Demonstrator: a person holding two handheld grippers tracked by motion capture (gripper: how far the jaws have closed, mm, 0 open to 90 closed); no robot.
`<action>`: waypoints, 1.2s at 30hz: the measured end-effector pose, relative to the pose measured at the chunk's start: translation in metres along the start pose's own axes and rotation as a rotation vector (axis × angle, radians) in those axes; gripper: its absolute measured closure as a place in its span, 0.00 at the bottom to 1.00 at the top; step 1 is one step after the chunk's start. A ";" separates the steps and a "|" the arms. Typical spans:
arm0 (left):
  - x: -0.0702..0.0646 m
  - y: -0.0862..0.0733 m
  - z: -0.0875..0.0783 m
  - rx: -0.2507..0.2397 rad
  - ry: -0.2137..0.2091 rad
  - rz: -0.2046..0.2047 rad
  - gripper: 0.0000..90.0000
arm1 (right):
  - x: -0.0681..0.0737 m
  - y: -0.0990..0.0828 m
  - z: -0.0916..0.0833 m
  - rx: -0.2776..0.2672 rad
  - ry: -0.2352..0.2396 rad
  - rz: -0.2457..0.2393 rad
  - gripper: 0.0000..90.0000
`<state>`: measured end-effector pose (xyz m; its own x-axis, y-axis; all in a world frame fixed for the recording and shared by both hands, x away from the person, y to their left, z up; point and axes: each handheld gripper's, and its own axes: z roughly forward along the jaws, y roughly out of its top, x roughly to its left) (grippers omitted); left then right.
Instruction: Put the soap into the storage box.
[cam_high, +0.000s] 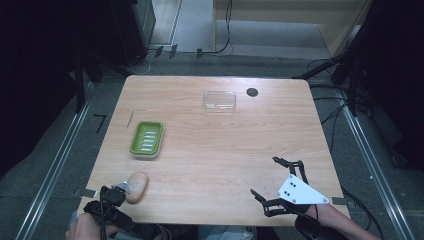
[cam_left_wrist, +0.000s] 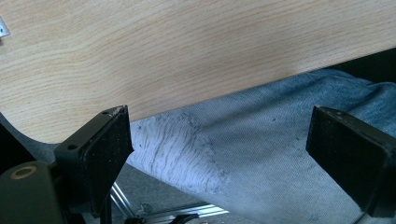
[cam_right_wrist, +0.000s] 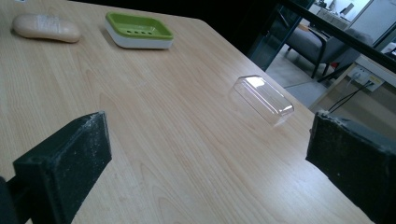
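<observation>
We see soap bar (cam_high: 136, 186) lying flat near front left corner of bench (cam_high: 220, 150), just beside left gripper (cam_high: 116, 195). Left jaws wide apart, nothing between (jeans below them). Right gripper (cam_high: 277, 182) at front right, jaws spread, empty. Green soap dish (cam_high: 147, 139) farther back; clear lid (cam_high: 219, 100) well apart.
</observation>
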<state>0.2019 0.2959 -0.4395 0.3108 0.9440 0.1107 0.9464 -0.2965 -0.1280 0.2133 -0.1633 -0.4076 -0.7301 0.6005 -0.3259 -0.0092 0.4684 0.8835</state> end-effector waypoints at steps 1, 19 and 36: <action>0.000 0.000 0.000 -0.004 -0.002 0.002 0.08 | 0.000 0.000 0.000 -0.004 -0.003 -0.001 0.00; -0.003 0.006 -0.009 -0.049 -0.011 0.022 0.07 | 0.001 0.000 -0.002 0.002 -0.006 -0.004 0.00; 0.002 0.011 -0.023 -0.120 -0.042 -0.013 0.04 | 0.002 0.002 0.002 0.005 0.006 -0.010 0.00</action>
<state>0.2146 0.2910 -0.4176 0.2970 0.9523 0.0701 0.9548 -0.2971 -0.0081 0.2135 -0.1600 -0.4076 -0.7338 0.5922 -0.3327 -0.0131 0.4774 0.8786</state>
